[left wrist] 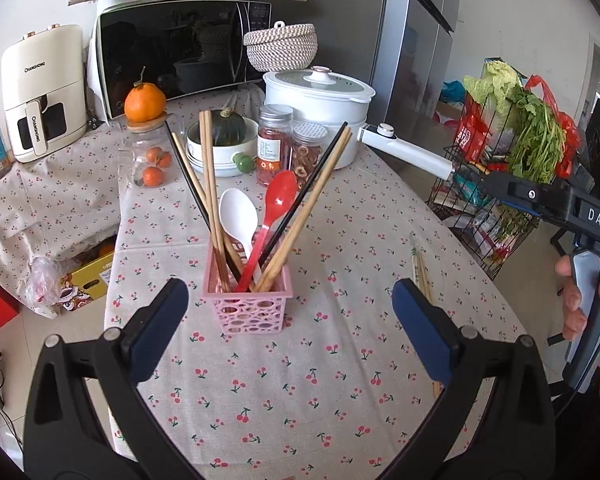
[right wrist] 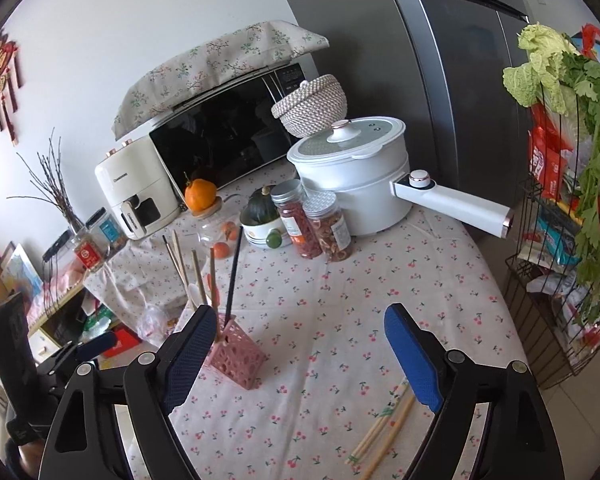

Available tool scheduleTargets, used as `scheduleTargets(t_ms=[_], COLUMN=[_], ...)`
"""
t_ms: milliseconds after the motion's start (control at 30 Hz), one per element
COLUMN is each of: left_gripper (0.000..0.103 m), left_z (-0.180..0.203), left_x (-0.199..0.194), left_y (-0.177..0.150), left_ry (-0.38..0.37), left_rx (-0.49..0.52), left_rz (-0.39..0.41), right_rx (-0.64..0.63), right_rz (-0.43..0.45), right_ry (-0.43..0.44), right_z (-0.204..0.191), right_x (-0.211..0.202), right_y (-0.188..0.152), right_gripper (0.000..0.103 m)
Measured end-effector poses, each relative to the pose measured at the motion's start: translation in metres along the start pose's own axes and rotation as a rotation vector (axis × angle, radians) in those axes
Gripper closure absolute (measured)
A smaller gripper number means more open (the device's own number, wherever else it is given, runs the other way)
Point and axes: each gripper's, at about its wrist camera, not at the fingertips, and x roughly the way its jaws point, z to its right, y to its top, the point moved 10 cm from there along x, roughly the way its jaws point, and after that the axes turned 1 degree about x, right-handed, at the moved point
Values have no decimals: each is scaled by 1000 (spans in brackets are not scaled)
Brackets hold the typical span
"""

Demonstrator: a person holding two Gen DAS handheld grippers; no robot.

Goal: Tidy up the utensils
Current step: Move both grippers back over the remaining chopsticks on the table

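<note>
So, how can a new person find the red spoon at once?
Find the white pot on the cherry tablecloth; nearer the camera stands a pink basket of utensils. The red spoon stands inside, beside a white spoon: the only red piece among wooden and black chopsticks.

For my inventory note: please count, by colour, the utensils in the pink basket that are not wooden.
White spoon: 1
Red spoon: 1
Black chopsticks: 2
Total: 4
</note>
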Motion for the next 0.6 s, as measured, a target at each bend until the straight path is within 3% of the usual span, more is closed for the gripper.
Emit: scheduleTargets(t_ms=[233, 400, 600], left_gripper=[2, 2, 2], left_z=[18, 35, 72], left_x=[17, 38, 73], left_y=[-21, -42, -55], left_ry=[-8, -29, -82], left_rx=[23, 18, 19], left_rz=[-90, -201, -316], right_rx=[15, -1, 21], right_rz=[-122, -236, -277], right_ry=[-99, -200, -267], right_z=[39, 67, 100], right_x=[5, 13, 15], right_y=[-31, -58, -66], right_gripper=[15, 15, 15])
